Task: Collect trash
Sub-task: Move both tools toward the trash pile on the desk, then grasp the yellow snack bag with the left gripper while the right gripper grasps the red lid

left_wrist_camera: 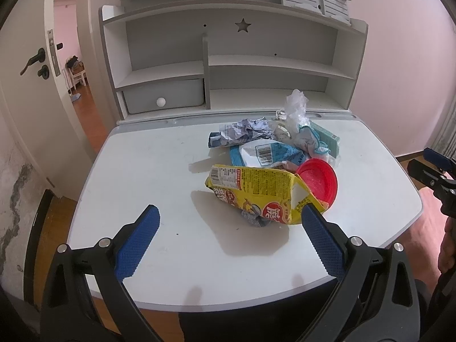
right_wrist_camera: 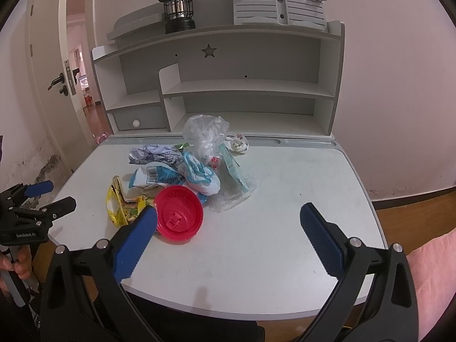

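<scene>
A heap of trash lies on the white desk [left_wrist_camera: 148, 171] [right_wrist_camera: 285, 199]. A yellow snack bag [left_wrist_camera: 256, 191] [right_wrist_camera: 119, 205] is nearest, with a red plastic lid [left_wrist_camera: 319, 182] [right_wrist_camera: 179, 216] beside it. Behind them lie a white and blue wrapper [left_wrist_camera: 268, 154] [right_wrist_camera: 154, 175], crumpled paper [left_wrist_camera: 242, 134] [right_wrist_camera: 154, 154], a clear plastic bag [left_wrist_camera: 296, 108] [right_wrist_camera: 205, 134] and a teal box [left_wrist_camera: 327, 139] [right_wrist_camera: 233, 168]. My left gripper [left_wrist_camera: 230, 222] is open just short of the yellow bag. My right gripper [right_wrist_camera: 228, 222] is open, its left finger [right_wrist_camera: 136, 236] in front of the lid.
A white hutch with shelves [left_wrist_camera: 228, 65] [right_wrist_camera: 242, 85] and a small drawer [left_wrist_camera: 162, 99] stands at the desk's back. A black lantern [right_wrist_camera: 178, 8] and a slatted bookstand [right_wrist_camera: 279, 2] sit on top. An open door [left_wrist_camera: 37, 65] is at the left.
</scene>
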A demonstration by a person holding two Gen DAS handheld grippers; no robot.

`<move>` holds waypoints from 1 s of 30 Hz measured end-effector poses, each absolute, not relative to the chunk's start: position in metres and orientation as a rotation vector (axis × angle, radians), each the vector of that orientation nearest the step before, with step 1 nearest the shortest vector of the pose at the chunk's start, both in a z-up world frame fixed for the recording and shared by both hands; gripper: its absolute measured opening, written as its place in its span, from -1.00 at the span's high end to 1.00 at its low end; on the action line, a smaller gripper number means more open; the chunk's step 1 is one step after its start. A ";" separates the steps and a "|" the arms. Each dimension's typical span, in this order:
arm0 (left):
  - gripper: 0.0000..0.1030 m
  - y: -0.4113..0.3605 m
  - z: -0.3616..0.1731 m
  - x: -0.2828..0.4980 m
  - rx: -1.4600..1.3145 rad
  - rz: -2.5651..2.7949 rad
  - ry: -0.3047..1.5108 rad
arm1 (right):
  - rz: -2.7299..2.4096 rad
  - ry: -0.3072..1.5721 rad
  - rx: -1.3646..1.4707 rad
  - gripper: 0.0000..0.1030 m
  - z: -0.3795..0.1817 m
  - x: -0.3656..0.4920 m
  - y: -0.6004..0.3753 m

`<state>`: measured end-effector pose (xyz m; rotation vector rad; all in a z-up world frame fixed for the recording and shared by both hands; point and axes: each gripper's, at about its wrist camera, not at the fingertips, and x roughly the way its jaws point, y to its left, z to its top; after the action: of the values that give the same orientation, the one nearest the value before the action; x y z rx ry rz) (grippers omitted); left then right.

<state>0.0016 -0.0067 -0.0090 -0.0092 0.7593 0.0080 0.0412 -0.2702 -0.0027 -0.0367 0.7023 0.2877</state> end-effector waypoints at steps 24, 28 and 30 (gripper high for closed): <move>-0.88 -0.048 -0.039 0.057 -0.092 -0.037 0.851 | 0.272 0.779 -0.040 -0.89 -0.030 0.058 -0.272; -0.88 -0.047 -0.061 0.074 -0.061 -0.003 0.900 | 0.292 0.808 -0.050 -0.89 -0.047 0.063 -0.266; -0.79 -0.039 -0.068 0.075 -0.069 0.009 0.902 | 0.309 0.821 -0.030 -0.89 -0.057 0.066 -0.265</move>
<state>0.0746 -0.0389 -0.0682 -0.0695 0.9021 0.0088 0.0655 -0.2646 -0.0567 -0.0297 0.8214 0.3091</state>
